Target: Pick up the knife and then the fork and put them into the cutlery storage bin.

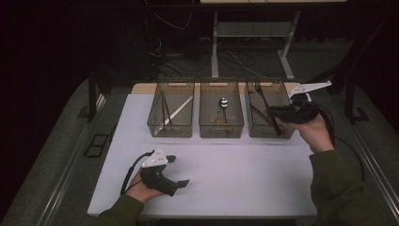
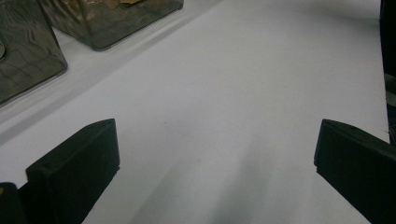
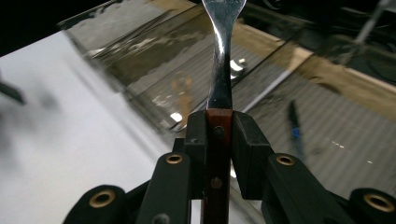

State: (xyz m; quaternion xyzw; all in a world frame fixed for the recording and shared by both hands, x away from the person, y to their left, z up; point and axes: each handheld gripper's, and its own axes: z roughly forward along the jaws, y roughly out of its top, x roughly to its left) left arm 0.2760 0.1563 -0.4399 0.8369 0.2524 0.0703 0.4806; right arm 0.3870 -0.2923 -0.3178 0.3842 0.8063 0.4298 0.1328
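table (image 1: 226, 179): white | utensil handle (image 3: 218, 154): reddish-brown | bins (image 1: 221, 125): smoky grey

Looks like I'm running this in a lab or recording studio, not anyone's kitchen. The white table (image 1: 211, 183) sits alone in a dark room with black surroundings, cables (image 1: 179, 52) snake across the grey floor (image 1: 56, 155) behind it, and a metal desk frame (image 1: 249, 33) stands at the back. Three clear bins (image 1: 220, 127) are lined up neatly like a test setup.
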